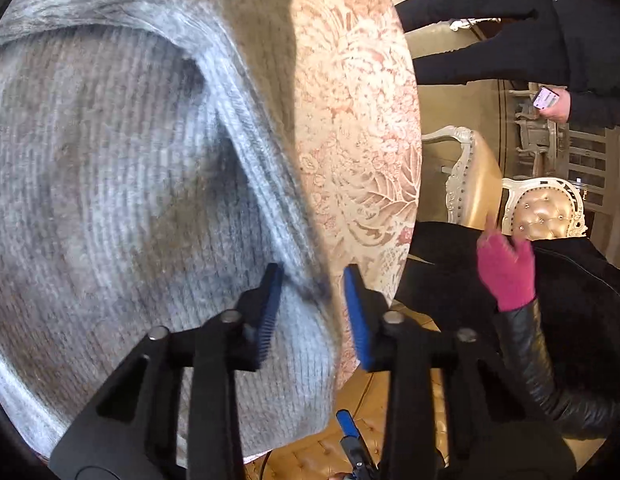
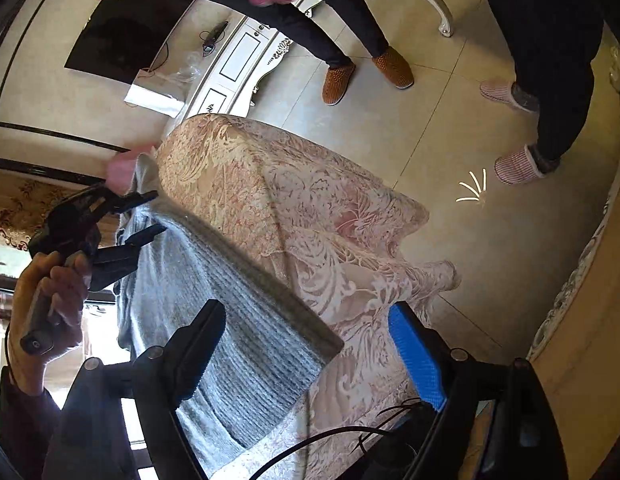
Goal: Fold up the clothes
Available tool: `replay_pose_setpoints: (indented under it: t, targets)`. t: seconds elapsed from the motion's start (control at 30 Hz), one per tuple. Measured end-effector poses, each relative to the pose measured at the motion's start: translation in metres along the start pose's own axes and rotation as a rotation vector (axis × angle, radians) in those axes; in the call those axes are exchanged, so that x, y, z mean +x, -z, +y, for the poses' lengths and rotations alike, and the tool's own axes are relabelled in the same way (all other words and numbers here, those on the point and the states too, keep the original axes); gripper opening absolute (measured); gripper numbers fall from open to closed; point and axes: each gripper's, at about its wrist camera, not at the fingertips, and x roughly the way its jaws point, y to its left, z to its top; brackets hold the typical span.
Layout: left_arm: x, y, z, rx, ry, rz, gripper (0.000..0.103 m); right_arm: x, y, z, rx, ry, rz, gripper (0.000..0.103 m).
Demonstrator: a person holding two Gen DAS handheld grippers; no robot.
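The grey knitted sweater (image 2: pixel 214 300) is lying on the floral-clothed table (image 2: pixel 310 208); the left gripper (image 1: pixel 313 276) is standing released astride a raised fold, pads not pressing it, while the right gripper (image 2: pixel 310 320) is hovering wide apart over the sweater's edge

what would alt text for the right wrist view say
A grey knitted sweater lies on a table under a floral tablecloth, with the right gripper open above its near end. Further along, the left gripper reaches the sweater's far edge; its grip is unclear here. Two people's legs stand on the tiled floor behind.
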Motion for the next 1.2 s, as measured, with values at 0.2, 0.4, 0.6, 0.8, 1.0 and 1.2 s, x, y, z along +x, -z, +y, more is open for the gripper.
replay_pose_setpoints:
  t: [0.2, 0.4, 0.6, 0.8, 1.0, 1.2]
  targets:
    - [-0.034, 0.013, 0.024, 0.038, 0.078, -0.010, 0.006, -0.011, 0.003, 0.003, 0.014, -0.065, 0.001, 0.088]
    - [-0.052, 0.004, 0.052, 0.099, 0.159, -0.024, 0.006, -0.014, -0.009, -0.002, 0.150, -0.165, -0.038, 0.100]
    - [-0.049, -0.004, 0.075, 0.148, 0.179, -0.011, 0.006, 0.008, -0.009, 0.025, 0.130, -0.214, 0.036, 0.100]
    - [-0.037, -0.007, 0.081, 0.164, 0.173, 0.007, 0.007, 0.021, 0.027, 0.058, 0.014, -0.207, 0.097, 0.100]
    - [-0.043, -0.004, 0.090, 0.145, 0.171, -0.006, 0.018, 0.035, 0.052, 0.061, -0.048, -0.140, 0.106, 0.101]
    - [-0.112, 0.003, 0.081, 0.178, 0.276, -0.210, 0.073, 0.040, 0.060, 0.078, -0.126, -0.051, 0.129, 0.101]
